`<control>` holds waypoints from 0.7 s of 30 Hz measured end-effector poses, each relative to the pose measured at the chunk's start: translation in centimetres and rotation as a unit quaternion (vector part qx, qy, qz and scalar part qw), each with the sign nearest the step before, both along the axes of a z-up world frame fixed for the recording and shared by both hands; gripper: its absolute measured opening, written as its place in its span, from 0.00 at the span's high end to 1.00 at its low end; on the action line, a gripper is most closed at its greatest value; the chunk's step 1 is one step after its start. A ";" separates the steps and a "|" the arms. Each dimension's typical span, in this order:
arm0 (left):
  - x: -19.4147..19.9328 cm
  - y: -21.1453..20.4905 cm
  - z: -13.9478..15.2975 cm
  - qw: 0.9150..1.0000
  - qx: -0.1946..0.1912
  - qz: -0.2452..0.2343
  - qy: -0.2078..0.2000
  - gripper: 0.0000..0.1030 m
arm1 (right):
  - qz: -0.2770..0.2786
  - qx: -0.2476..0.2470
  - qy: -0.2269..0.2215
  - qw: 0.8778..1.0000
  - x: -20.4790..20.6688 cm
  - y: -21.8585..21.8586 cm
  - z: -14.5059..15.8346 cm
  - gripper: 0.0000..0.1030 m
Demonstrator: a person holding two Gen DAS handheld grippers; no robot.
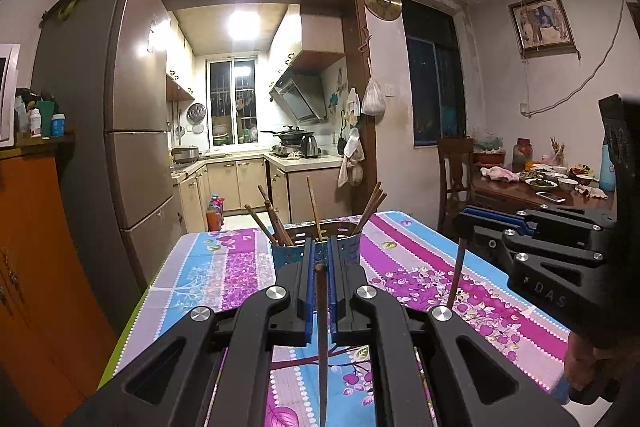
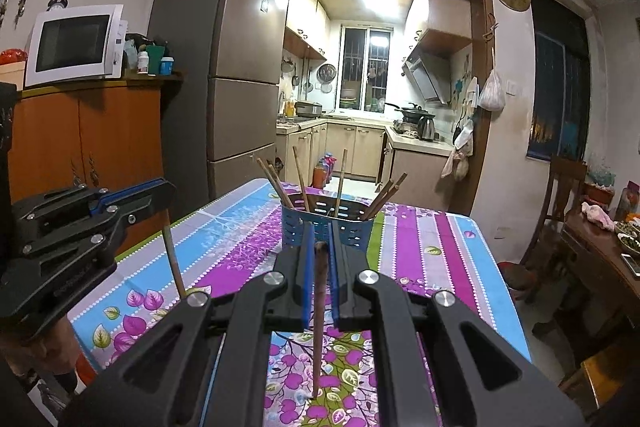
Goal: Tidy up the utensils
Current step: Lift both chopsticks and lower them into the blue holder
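Both grippers pinching a chopstick each, over the desk

Left gripper [image 1: 320,251] is clamped on a chopstick [image 1: 322,339] hanging point-down; right gripper [image 2: 320,235] is clamped on its own chopstick [image 2: 318,319] the same way. Blue holder [image 2: 326,227] sits just ahead on the floral desk [image 1: 440,267], more chopsticks [image 2: 340,177] leaning in it

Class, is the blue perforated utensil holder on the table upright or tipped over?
Upright. The blue perforated utensil holder stands on the floral tablecloth, open rim upward, with brown wooden chopsticks leaning out of it.
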State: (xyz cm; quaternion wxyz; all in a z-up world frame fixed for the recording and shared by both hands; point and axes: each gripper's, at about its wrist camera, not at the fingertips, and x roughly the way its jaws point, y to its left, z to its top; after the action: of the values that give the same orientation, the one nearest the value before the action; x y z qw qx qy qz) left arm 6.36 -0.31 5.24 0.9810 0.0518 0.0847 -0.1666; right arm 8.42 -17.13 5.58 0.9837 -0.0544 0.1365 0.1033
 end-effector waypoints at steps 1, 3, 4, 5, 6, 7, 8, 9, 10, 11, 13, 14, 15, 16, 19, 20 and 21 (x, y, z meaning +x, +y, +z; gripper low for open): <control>-0.1 -0.1 0.0 1.000 0.000 0.000 0.000 0.93 | 0.000 -0.002 0.001 1.000 0.1 0.1 0.0 0.95; 0.0 -0.2 0.0 1.000 -0.001 -0.001 0.000 0.93 | -0.001 -0.005 0.001 1.000 0.1 0.3 -0.1 0.95; 0.0 -0.2 0.0 1.000 -0.001 -0.001 -0.001 0.93 | -0.001 -0.005 0.001 1.000 0.1 0.4 -0.1 0.95; 0.0 -0.2 -0.1 1.000 -0.001 -0.001 -0.002 0.93 | 0.000 -0.005 0.002 1.000 0.2 0.4 0.0 0.95; -0.1 -0.1 -0.1 1.000 0.000 -0.002 -0.002 0.93 | 0.000 -0.006 0.002 1.000 0.2 0.4 0.0 0.95; -0.1 -0.2 -0.1 1.000 0.000 -0.002 -0.003 0.93 | 0.000 -0.006 0.002 1.000 0.3 0.4 0.0 0.95; -0.1 -0.2 -0.1 1.000 0.001 -0.002 -0.004 0.93 | -0.001 -0.007 0.001 1.000 0.3 0.4 0.1 0.95; -0.1 -0.2 -0.1 1.000 0.001 -0.002 -0.004 0.93 | 0.000 -0.007 0.002 1.000 0.3 0.4 0.1 0.95; -0.2 -0.2 0.0 1.000 0.001 -0.002 -0.005 0.93 | 0.000 -0.008 0.003 1.000 0.3 0.5 0.1 0.95; -0.2 -0.3 0.0 1.000 0.001 -0.002 -0.005 0.93 | 0.000 -0.008 0.003 1.000 0.4 0.5 0.1 0.95; -0.2 -0.3 0.0 1.000 0.001 -0.002 -0.005 0.93 | 0.001 -0.010 0.003 1.000 0.4 0.6 0.1 0.95; -0.2 -0.3 0.0 1.000 0.001 -0.002 -0.005 0.93 | 0.001 -0.011 0.003 1.000 0.5 0.7 0.1 0.95; -0.2 -0.3 0.0 1.000 0.001 -0.002 -0.005 0.93 | 0.001 -0.011 0.003 1.000 0.5 0.7 0.1 0.95; -0.2 -0.3 0.0 1.000 0.001 -0.002 -0.005 0.93 | 0.001 -0.010 0.004 1.000 0.5 0.6 0.1 0.95; -0.2 -0.3 0.0 1.000 0.001 -0.003 -0.005 0.93 | 0.000 -0.010 0.004 1.000 0.5 0.7 0.1 0.95; -0.2 -0.3 0.0 1.000 0.001 -0.002 -0.005 0.93 | 0.000 -0.010 0.004 1.000 0.6 0.7 0.2 0.95; -0.2 -0.3 0.0 1.000 0.001 -0.002 -0.005 0.93 | 0.000 -0.010 0.004 1.000 0.5 0.7 0.2 0.95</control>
State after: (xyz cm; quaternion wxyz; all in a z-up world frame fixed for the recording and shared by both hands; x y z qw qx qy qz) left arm 6.17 -0.63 5.24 0.9810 0.0535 0.0797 -0.1687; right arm 8.97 -16.47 5.74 0.9826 -0.0639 0.1413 0.1023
